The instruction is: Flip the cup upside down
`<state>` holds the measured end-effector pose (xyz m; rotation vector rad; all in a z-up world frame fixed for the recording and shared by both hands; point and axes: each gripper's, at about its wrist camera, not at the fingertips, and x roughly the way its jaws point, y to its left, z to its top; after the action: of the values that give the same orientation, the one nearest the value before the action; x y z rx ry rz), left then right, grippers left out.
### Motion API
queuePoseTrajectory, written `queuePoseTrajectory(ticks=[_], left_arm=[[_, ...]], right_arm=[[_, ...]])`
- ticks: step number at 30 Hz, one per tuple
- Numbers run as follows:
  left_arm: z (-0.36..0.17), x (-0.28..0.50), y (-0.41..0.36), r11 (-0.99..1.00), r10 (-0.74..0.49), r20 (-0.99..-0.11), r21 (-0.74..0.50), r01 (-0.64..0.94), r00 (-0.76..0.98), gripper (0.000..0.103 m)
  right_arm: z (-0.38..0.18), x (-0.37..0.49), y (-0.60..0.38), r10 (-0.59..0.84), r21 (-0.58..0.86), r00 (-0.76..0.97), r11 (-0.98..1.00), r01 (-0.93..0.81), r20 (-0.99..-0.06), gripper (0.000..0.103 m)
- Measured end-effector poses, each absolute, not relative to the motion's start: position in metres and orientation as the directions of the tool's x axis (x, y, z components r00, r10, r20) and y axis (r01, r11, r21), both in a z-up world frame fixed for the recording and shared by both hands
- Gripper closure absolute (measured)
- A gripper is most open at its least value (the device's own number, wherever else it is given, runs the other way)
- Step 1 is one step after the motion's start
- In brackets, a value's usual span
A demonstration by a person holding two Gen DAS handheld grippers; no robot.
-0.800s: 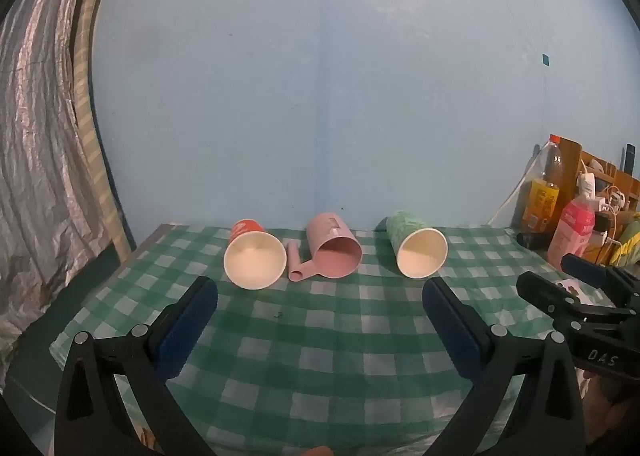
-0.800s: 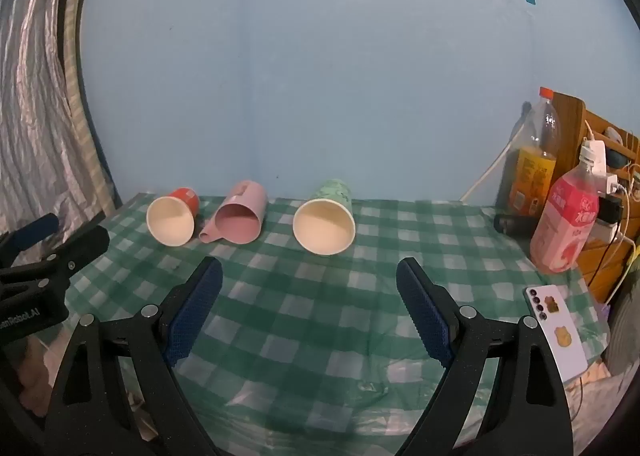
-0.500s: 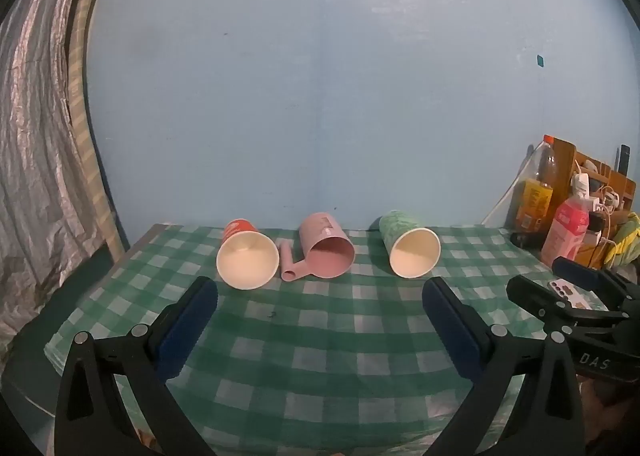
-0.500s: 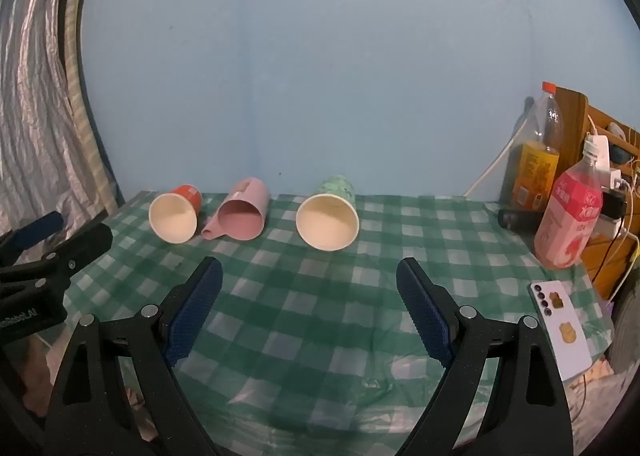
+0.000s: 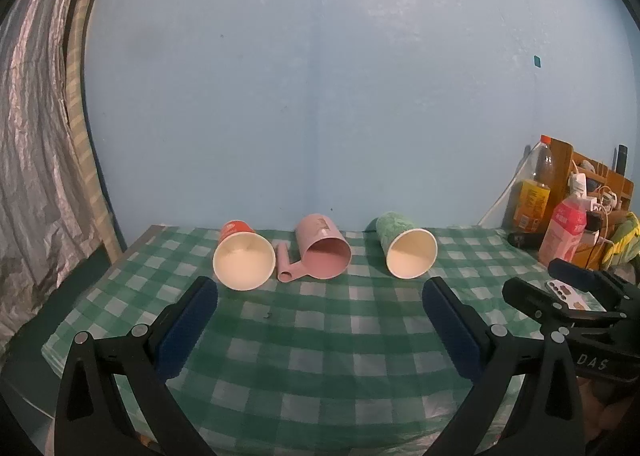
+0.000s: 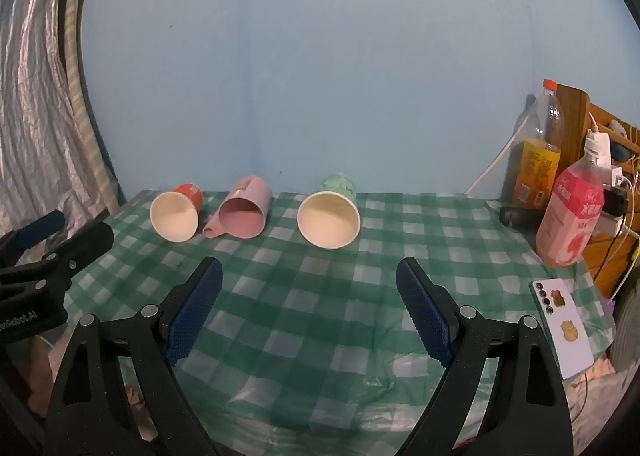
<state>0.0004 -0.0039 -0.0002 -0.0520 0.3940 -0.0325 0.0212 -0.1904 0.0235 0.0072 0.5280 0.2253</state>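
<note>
Three cups lie on their sides at the back of the green checked table (image 5: 320, 336), mouths toward me: a red paper cup (image 5: 243, 255) on the left, a pink plastic mug (image 5: 323, 254) with a handle in the middle, a green paper cup (image 5: 406, 250) on the right. They also show in the right wrist view: red cup (image 6: 176, 212), pink mug (image 6: 244, 208), green cup (image 6: 330, 212). My left gripper (image 5: 320, 320) is open and empty, well short of the cups. My right gripper (image 6: 310, 296) is open and empty, in front of the green cup.
At the right edge stand an orange drink bottle (image 6: 536, 152), a pink drink bottle (image 6: 572, 216) and a wooden rack with cables (image 6: 608, 160). A white phone (image 6: 560, 328) lies near the front right corner. A silver curtain (image 6: 32, 96) hangs at the left.
Both grippers have drawn back a little from the table, so the cups look slightly smaller and farther. The cups have not moved and both grippers stay open.
</note>
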Motion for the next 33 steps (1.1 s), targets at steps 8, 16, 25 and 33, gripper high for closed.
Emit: queuePoseTrajectory(ticks=[8,16,25,33], left_arm=[[-0.0043,-0.0001,-0.005,0.998,-0.053,-0.39,-0.063,0.03,0.919,0.0],[-0.006,0.0004,-0.0036,0.996,-0.066,-0.395,-0.079,0.037,0.917,0.0],[-0.0061,0.0013,-0.0037,0.996,-0.067,-0.398,-0.08,0.038,0.915,0.0],[-0.0066,0.0014,-0.0047,0.996,-0.07,-0.403,-0.08,0.041,0.912,0.0]], right_arm=[[0.0229,0.0229,-0.1895,0.214,0.068,0.835,0.976,-0.209,-0.507,0.015],[0.0229,0.0239,-0.1888,0.214,0.069,0.832,0.976,-0.208,-0.513,0.015],[0.0228,0.0242,-0.1891,0.215,0.074,0.831,0.976,-0.206,-0.514,0.015],[0.0228,0.0243,-0.191,0.215,0.079,0.829,0.976,-0.204,-0.517,0.015]])
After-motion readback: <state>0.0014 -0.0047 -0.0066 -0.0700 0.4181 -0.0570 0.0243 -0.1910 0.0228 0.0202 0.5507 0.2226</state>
